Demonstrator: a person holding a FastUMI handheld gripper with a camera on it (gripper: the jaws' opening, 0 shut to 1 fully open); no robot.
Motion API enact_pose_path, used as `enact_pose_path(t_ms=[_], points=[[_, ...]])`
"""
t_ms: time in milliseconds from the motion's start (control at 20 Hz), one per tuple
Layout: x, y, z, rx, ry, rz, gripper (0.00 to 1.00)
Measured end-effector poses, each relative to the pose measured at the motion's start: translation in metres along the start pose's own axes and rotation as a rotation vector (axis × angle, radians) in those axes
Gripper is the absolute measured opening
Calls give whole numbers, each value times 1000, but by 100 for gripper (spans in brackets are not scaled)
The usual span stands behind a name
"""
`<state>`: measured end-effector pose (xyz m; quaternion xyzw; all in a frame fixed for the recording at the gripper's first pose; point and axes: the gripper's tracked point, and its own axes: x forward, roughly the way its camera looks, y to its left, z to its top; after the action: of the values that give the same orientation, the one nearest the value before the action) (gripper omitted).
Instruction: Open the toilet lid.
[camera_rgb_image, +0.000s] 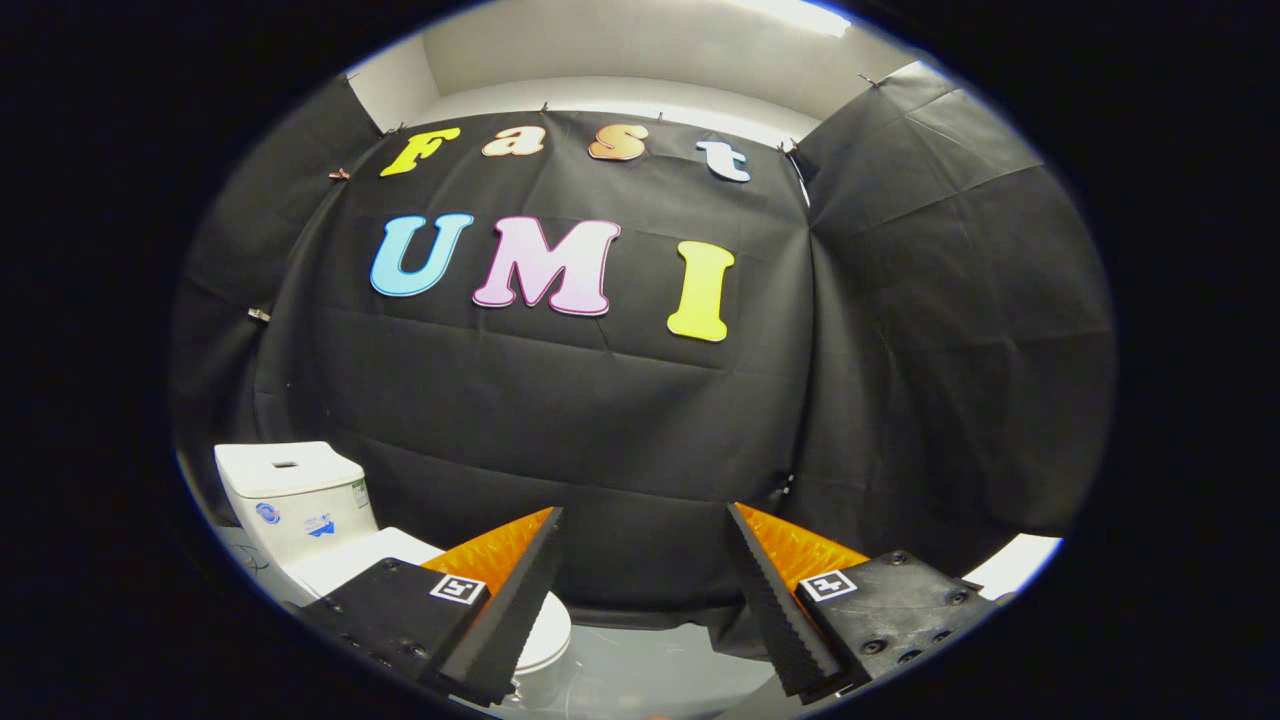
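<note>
The claw (645, 590) hangs wide open with nothing between its fingers, while the white toilet (300, 510), lid (350, 562) down, sits beside and partly behind its left finger (505, 620).

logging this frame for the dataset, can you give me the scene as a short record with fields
gripper: open, fingers wide apart, holding nothing
toilet: white, low beside and partly behind the left finger
tank: upright, behind the lid
lid: down, closed, partly hidden by the left finger
contact: none, fingers not on the lid
between fingers: black cloth wall and grey floor
task state: lid not yet opened
</note>
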<state>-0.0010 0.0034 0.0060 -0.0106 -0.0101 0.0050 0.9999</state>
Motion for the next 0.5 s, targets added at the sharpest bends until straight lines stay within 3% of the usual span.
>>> enact_pose_path(t_ms=[500], points=[[-3,3,0,5,4,12,98]])
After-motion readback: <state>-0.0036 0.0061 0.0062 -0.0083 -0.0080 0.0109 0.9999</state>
